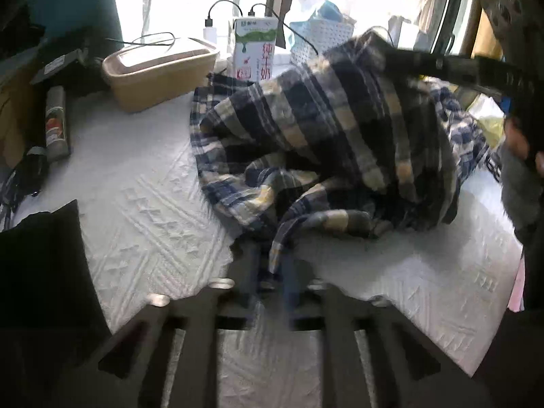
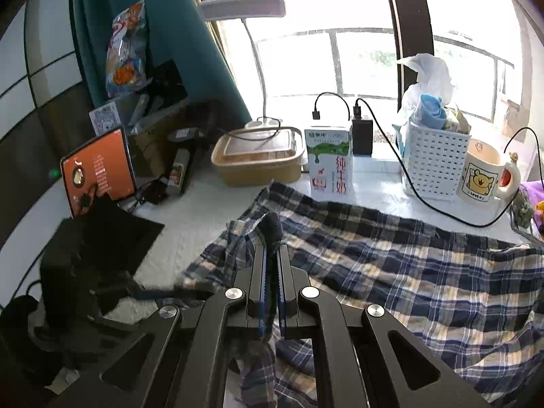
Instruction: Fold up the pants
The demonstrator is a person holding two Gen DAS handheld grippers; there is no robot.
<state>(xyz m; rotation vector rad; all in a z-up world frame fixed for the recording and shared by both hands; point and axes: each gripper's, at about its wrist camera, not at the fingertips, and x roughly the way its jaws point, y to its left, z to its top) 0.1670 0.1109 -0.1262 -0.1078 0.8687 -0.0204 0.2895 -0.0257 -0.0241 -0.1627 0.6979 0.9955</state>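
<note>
The plaid pants (image 1: 306, 142) are seen bunched on the white desk (image 1: 142, 204), spread from the centre toward 3 o'clock in the left wrist view, with part of the cloth lifted off the surface. The left gripper (image 1: 272, 272) is closed on a fold of the pants at 6 o'clock in that view; the picture is blurred there, but cloth is seen running down between its fingers. In the same view the right gripper (image 1: 391, 57) is seen at 2 o'clock, reaching in from the right edge, with the raised cloth draped from its tip. In the right wrist view the right gripper (image 2: 271, 255) is shown with its fingers drawn almost together, a dark bunch of the pants (image 2: 391, 272) clamped between the blue pads and sticking out past the tips. The rest of the pants is laid flat from the centre toward 4 o'clock. A milk carton (image 2: 328, 159) stands upright at 12 o'clock just behind the pants' far edge, with a tan box (image 2: 258, 159) beside it at 11 o'clock and a white basket (image 2: 435, 166) at 1 o'clock. A mug (image 2: 482, 173) is set just right of the basket, and a black cable (image 2: 408, 183) is trailed across the desk in front of it. A tablet (image 2: 98, 173) is propped at 9 o'clock.
</note>
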